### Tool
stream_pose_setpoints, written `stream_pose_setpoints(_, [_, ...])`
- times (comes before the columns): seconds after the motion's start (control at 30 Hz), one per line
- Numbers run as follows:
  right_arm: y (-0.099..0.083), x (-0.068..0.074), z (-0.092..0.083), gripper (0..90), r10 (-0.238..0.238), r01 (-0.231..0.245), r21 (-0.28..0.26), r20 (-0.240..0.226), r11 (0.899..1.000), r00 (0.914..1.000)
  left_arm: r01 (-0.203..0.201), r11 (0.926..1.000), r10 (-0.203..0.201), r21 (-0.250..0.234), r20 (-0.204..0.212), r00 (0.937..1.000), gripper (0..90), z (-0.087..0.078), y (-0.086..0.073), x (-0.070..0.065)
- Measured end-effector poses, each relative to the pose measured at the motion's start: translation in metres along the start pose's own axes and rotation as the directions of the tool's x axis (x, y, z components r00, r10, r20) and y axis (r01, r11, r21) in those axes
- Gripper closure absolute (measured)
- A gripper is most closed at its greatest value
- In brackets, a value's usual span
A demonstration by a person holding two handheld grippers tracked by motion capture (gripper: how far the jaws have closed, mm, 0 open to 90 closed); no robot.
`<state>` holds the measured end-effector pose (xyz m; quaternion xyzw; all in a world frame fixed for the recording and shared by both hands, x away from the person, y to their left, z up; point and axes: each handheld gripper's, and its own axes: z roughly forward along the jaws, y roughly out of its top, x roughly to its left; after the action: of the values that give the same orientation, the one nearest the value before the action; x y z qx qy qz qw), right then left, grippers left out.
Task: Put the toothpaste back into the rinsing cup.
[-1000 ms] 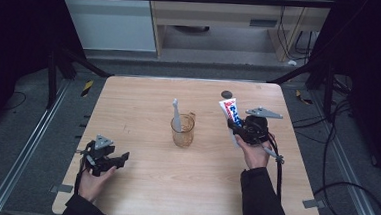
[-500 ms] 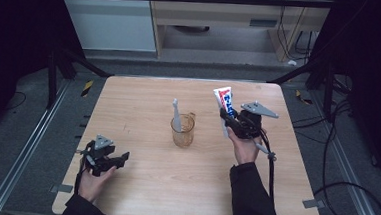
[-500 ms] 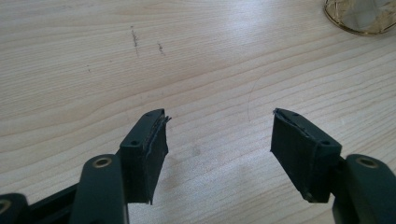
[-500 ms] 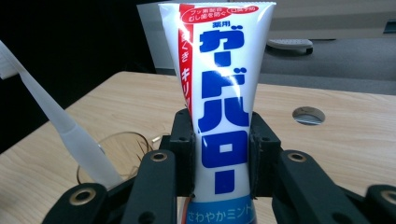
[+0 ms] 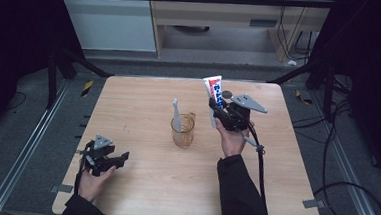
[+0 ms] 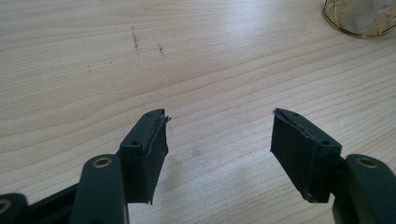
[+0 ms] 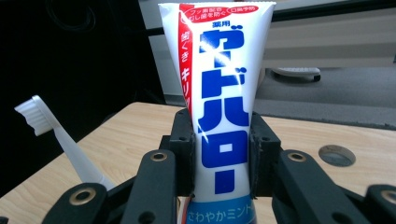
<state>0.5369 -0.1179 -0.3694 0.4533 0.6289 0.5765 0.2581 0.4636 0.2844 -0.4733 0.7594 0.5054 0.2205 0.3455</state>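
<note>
A white, red and blue toothpaste tube [image 5: 214, 91] [image 7: 219, 116] stands upright in my right gripper [image 5: 217, 109] [image 7: 220, 154], whose jaws are shut on its lower part. It hangs above the table just right of an amber glass cup [image 5: 183, 129] that holds a white toothbrush [image 5: 176, 114] [image 7: 56, 135]. Near the table's front left corner my left gripper [image 5: 117, 159] [image 6: 219, 140] rests low over bare wood, open, with nothing between its jaws. The cup's base [image 6: 359, 18] shows at the top right of the left gripper view.
The wooden table [image 5: 138, 184] has a small round hole [image 5: 227, 94] [image 7: 336, 155] near its far edge, behind the right gripper. A black cable [image 5: 262, 167] trails from the right gripper down over the table. Dark frame posts and floor cables surround the table.
My right gripper has carried the toothpaste tube left and turned it more upright, closer to the cup. The left gripper has stayed still.
</note>
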Motion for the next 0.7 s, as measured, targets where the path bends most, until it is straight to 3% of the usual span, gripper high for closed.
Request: stream_pose_setpoints(0.7, [0.001, 0.030, 0.031, 69.0, 0.002, -0.004, -0.073, -0.036, 0.997, 0.9993, 0.009, 0.9999, -0.009, -0.007, 0.000, 1.0000, 35.5, -0.001, 0.000, 0.001])
